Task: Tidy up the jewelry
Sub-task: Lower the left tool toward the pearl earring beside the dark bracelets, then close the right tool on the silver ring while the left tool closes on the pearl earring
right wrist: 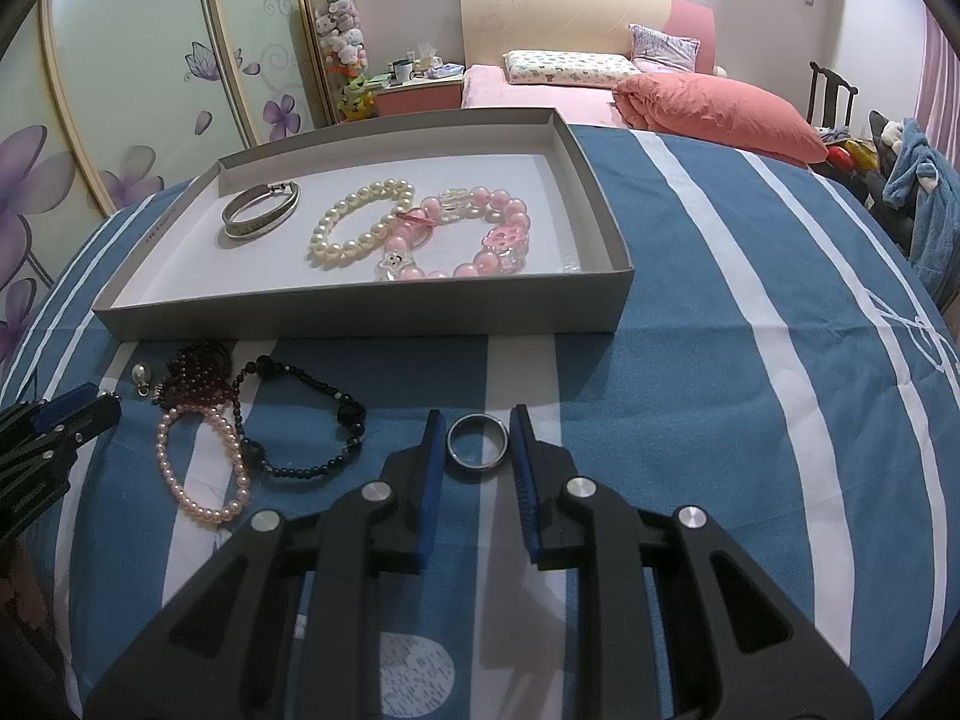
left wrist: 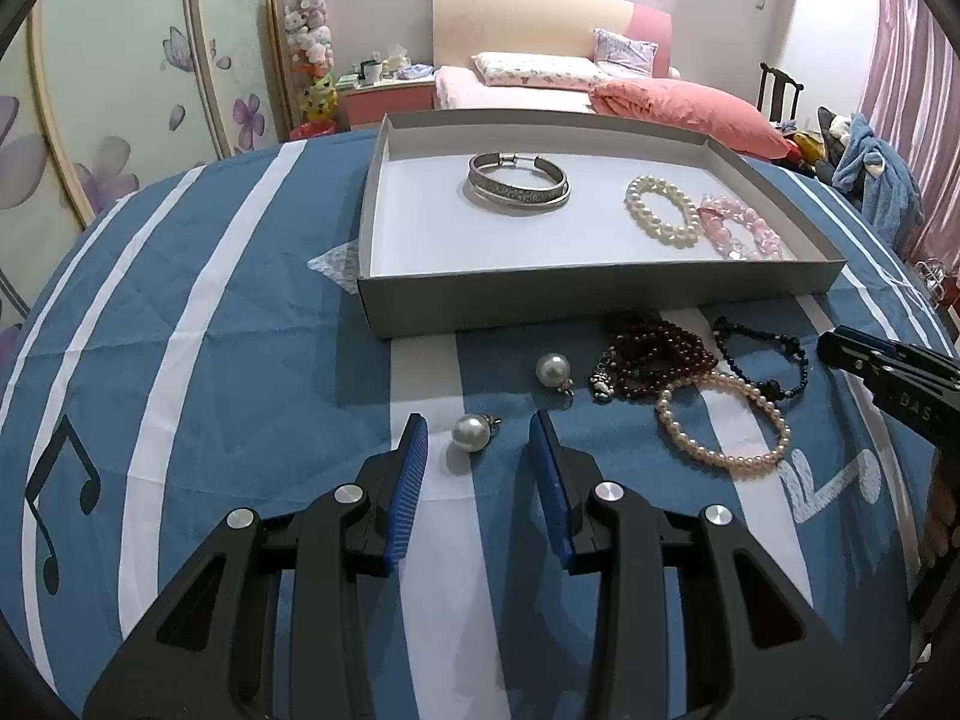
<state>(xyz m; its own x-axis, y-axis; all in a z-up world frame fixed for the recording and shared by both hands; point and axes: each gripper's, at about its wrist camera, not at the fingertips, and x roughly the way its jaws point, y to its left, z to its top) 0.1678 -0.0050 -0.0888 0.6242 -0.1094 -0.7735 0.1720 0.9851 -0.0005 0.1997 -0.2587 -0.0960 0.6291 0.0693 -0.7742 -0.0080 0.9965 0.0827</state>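
A grey box tray (left wrist: 600,294) (right wrist: 360,315) holds a silver bangle (left wrist: 519,185) (right wrist: 261,210), a white pearl bracelet (left wrist: 663,210) (right wrist: 360,222) and a pink bead bracelet (left wrist: 744,228) (right wrist: 474,234). My left gripper (left wrist: 479,429) is open around a pearl earring (left wrist: 471,432) on the cloth. A second pearl earring (left wrist: 553,371) (right wrist: 140,375) lies beyond it. My right gripper (right wrist: 477,420) is open around a silver ring (right wrist: 478,441) lying flat. Dark red beads (left wrist: 657,354) (right wrist: 198,378), a black bead bracelet (left wrist: 762,360) (right wrist: 306,420) and a pink pearl bracelet (left wrist: 723,420) (right wrist: 201,462) lie loose between the grippers.
The table wears a blue cloth with white stripes (left wrist: 240,330) (right wrist: 750,360). Behind it stand a bed with a pink quilt (left wrist: 678,105) (right wrist: 720,105), a wardrobe with flower doors (left wrist: 120,90) and a chair with clothes (left wrist: 870,174).
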